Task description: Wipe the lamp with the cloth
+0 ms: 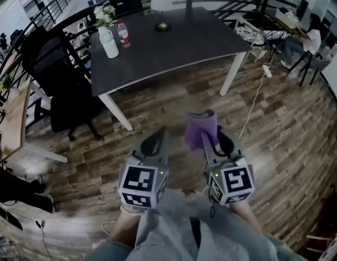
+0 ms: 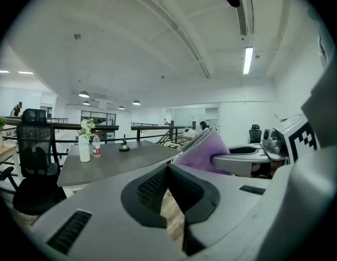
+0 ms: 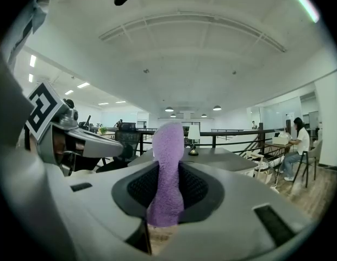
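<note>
The lamp (image 1: 162, 25) stands on the far side of the table (image 1: 206, 42), well ahead of both grippers. The right gripper (image 1: 213, 137) clamps the purple cloth (image 1: 199, 128), which stands upright between its jaws. The left gripper (image 1: 156, 140) has its jaws together and holds nothing.

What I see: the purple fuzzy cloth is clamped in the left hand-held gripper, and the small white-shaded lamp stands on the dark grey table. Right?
Wrong side: the purple fuzzy cloth is clamped in the right hand-held gripper, as the right gripper view shows. The small white-shaded lamp does stand on the dark grey table.
</note>
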The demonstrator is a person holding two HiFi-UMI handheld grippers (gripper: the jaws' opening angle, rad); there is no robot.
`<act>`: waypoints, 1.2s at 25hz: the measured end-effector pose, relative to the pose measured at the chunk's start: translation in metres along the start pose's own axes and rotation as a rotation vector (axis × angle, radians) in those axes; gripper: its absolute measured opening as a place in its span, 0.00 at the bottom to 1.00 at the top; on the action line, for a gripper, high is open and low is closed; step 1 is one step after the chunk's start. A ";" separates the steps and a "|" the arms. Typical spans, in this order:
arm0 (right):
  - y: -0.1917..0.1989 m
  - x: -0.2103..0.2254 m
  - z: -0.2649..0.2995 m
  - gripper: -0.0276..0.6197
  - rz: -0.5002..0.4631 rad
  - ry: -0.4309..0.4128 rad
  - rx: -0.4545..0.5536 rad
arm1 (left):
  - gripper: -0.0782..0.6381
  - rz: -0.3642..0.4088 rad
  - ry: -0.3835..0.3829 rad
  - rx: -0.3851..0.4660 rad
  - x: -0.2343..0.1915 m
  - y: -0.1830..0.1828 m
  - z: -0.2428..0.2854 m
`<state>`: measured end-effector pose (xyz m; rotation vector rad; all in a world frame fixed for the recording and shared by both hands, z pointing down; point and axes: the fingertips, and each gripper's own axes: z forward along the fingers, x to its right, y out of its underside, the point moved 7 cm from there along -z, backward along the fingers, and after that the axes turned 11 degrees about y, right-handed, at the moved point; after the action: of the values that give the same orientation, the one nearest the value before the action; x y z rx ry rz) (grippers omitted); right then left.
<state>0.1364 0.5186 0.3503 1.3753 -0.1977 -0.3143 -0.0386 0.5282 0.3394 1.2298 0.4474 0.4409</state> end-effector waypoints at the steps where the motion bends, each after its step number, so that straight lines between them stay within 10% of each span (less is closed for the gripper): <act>1: 0.000 0.001 0.000 0.18 0.002 0.002 -0.001 | 0.12 0.002 0.000 0.000 0.001 0.000 0.001; 30: -0.025 0.031 0.119 0.19 -0.019 0.037 0.025 | 0.12 -0.012 0.047 0.016 -0.079 -0.034 0.098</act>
<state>0.1250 0.3937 0.3471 1.4074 -0.1580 -0.3029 -0.0474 0.3979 0.3401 1.2330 0.4994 0.4574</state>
